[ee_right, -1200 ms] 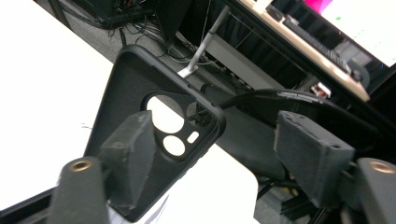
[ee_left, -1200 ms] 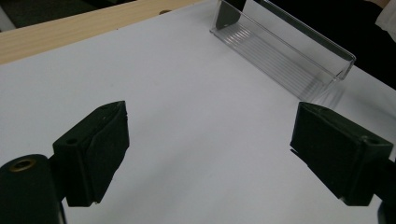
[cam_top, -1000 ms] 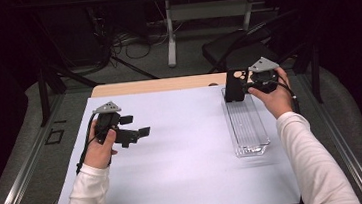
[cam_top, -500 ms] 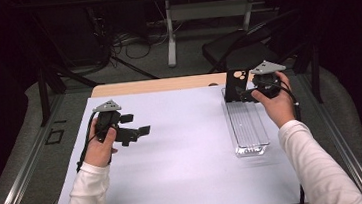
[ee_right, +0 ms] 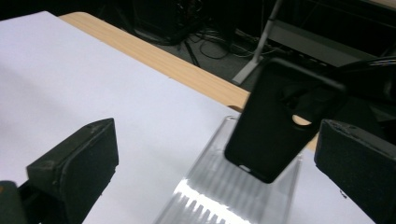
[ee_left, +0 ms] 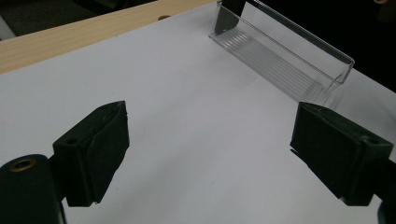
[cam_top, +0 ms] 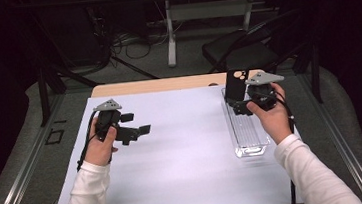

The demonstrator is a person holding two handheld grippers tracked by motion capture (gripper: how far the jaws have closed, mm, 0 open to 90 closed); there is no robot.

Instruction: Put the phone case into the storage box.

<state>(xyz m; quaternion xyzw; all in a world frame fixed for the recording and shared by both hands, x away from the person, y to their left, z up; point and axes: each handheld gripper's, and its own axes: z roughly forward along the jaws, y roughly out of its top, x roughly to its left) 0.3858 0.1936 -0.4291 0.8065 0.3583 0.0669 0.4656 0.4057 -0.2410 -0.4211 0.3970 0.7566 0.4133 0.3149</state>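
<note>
- Where the forearms come in at the near edge of the high view, white sleeves (cam_top: 303, 170) are seen over the white sheet (cam_top: 190, 171) that covers the table (cam_top: 157, 85).
- On the left, the left gripper (cam_top: 131, 128) is held just above the sheet; its jaws are spread wide with nothing between them — bare sheet alone is seen past them in the left gripper view.
- On the right, the clear slotted tray (cam_top: 248, 138) is laid lengthwise on the sheet, running from near to far.
- Over the tray's far half the right gripper (cam_top: 237, 107) is held; its jaws have just been opening and are stood wide apart, gripping nothing.
- Beyond those jaws, the black phone case (ee_right: 275, 126) is stood in the far end of the tray — tilted, its lower edge down in the slots, free of both pads.
- Farther off, a black chair (cam_top: 244, 50) and cables (cam_top: 128, 42) on the floor are made out.
</note>
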